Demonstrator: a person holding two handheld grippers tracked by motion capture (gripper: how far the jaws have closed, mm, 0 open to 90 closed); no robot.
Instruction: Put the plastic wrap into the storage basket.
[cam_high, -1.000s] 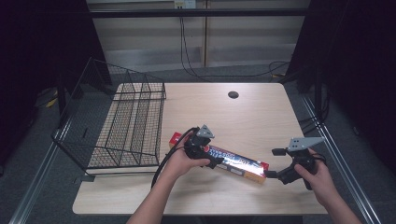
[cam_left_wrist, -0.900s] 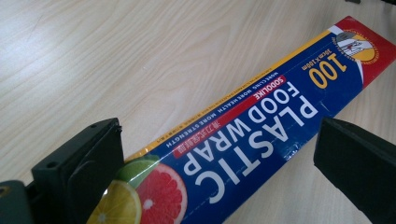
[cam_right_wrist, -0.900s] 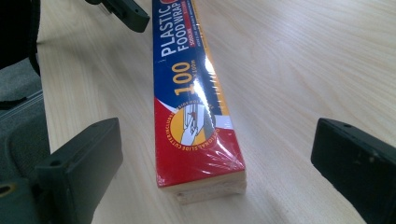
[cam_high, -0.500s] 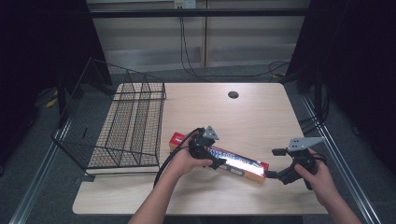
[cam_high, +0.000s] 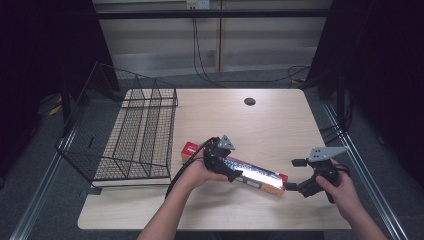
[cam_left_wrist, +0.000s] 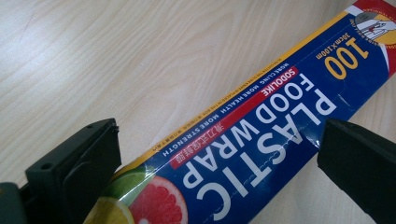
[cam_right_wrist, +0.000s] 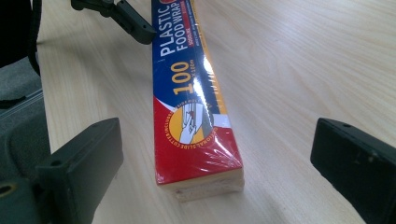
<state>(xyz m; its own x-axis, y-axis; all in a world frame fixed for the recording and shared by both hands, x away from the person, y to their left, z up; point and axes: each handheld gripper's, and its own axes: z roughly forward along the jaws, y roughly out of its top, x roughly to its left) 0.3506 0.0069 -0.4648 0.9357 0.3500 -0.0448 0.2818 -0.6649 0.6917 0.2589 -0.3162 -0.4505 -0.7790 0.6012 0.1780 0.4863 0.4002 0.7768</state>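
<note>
**Trainee:** On the table (cam_high: 280, 125), where does the box sit, and why is it angled like that?

**Operator:** I see the plastic wrap box (cam_high: 260, 176) lying flat on the wood, near the front edge, running on a diagonal from beside the wire rack (cam_high: 125, 135) toward my right hand. I judge that the diagonal gives each gripper its own end to work on without crossing arms.

**Trainee:** What is the left gripper (cam_left_wrist: 219, 154) doing?

**Operator:** I have it over the middle-left part of the box. Its jaws stand wide apart, one on each long side of the box, with wood visible between the near jaw and the box edge. Nothing is gripped. I read this as a straddle, set up so that closing would pinch the box across its narrow width.

**Trainee:** And the right gripper (cam_right_wrist: 215, 154)?

**Operator:** I hold it low at the red end of the box, facing along its length. The jaws are fully spread, well clear of both sides, holding nothing. The box end lies centred between them.

**Trainee:** Why two grippers for one box?

**Operator:** My judgement: the box is long and light, so a single pinch would let it swing. Two holds would keep it level, probably for a move toward the rack.
</note>
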